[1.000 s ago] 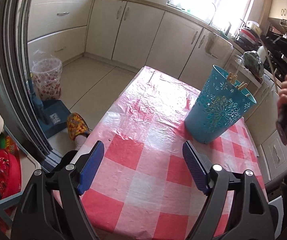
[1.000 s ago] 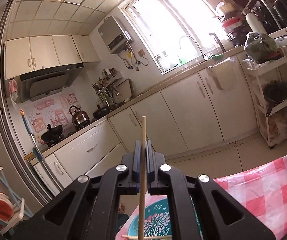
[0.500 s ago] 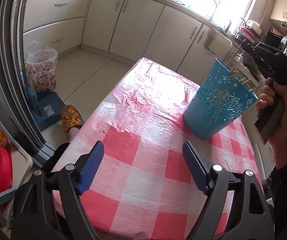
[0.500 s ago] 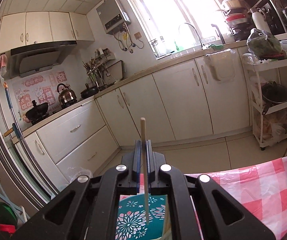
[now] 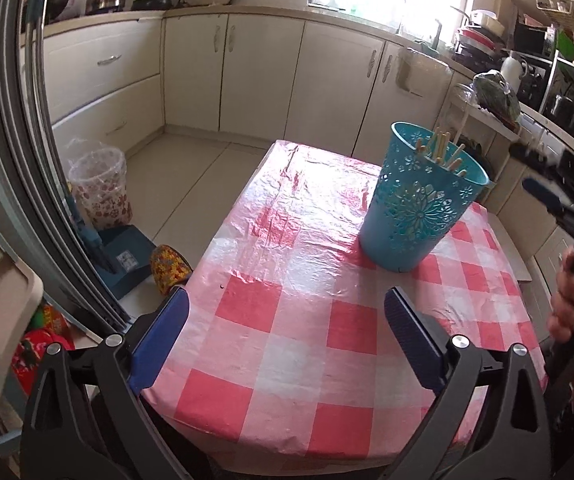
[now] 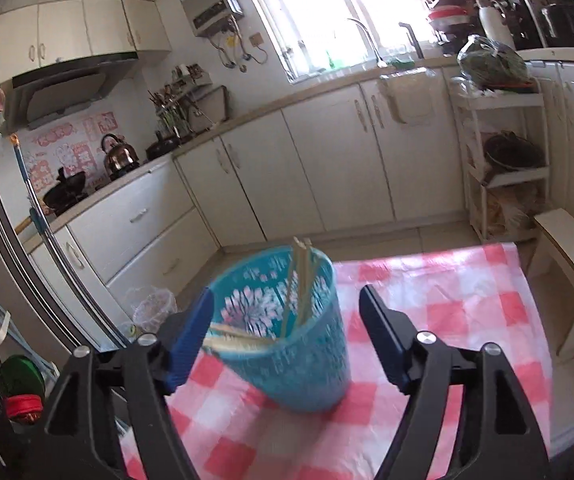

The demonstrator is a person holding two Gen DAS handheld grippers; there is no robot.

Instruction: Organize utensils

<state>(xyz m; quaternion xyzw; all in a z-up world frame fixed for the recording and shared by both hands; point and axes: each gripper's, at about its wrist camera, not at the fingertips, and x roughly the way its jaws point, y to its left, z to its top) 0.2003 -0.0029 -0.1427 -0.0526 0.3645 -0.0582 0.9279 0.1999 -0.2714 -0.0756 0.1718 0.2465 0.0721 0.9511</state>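
Two grippers, both spread wide with nothing between their pads: our left gripper (image 5: pixel 285 334) hangs over the near end of the checked tablecloth (image 5: pixel 287 344). Moving right, the blue cup (image 5: pixel 417 208) stands upright on the cloth with the chopsticks (image 5: pixel 441 148) leaning inside it, and our right gripper (image 6: pixel 287 338) hovers just above its rim.
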